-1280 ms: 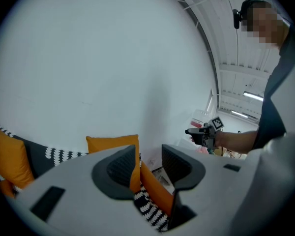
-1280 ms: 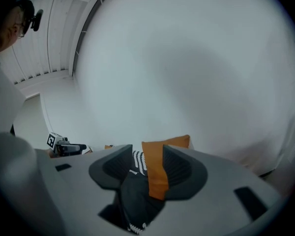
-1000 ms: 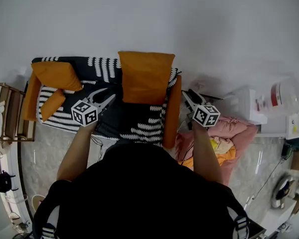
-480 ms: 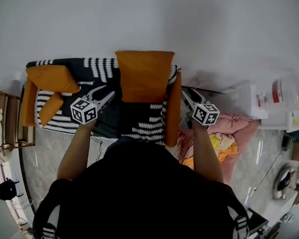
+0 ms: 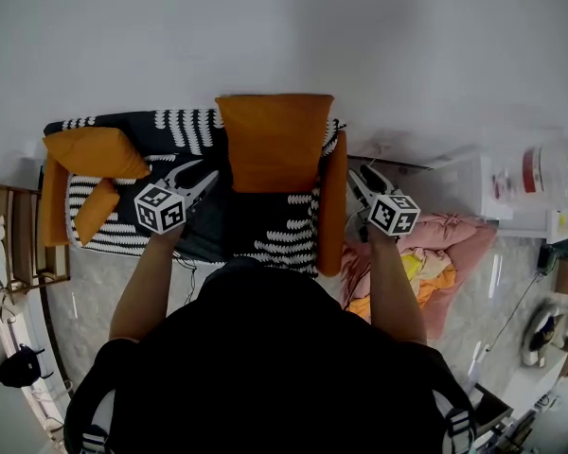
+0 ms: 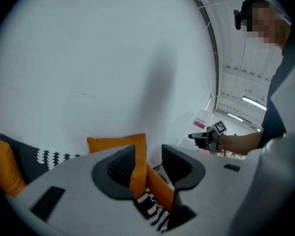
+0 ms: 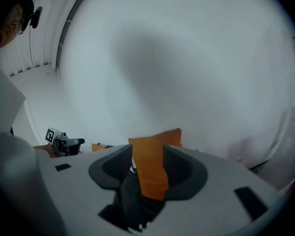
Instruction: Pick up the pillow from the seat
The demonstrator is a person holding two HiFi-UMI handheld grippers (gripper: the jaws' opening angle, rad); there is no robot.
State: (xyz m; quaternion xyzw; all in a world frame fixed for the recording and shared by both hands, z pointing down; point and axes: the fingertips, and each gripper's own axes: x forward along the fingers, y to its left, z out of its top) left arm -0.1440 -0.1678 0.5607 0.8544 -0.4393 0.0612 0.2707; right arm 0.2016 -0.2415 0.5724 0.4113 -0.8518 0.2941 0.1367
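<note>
A large orange pillow (image 5: 273,140) stands upright against the wall on the black-and-white patterned seat (image 5: 265,230). My left gripper (image 5: 208,176) hovers over the seat just left of the pillow. Its jaws are a narrow gap apart with nothing between them, and the pillow (image 6: 118,144) shows beyond them. My right gripper (image 5: 354,176) hangs outside the orange armrest (image 5: 331,206), right of the pillow. Its jaws are also slightly apart and empty, aimed at the pillow (image 7: 157,136). Neither gripper touches the pillow.
Two smaller orange pillows (image 5: 95,149) (image 5: 93,206) lie at the seat's left end. A pink heap of cloth (image 5: 440,249) and a white box (image 5: 478,197) sit on the floor to the right. A wooden rack (image 5: 14,239) stands on the left. The white wall is right behind the seat.
Both grippers have edged a little forward and down toward the seat. Their jaws look the same as before, and the pillow has not moved.
</note>
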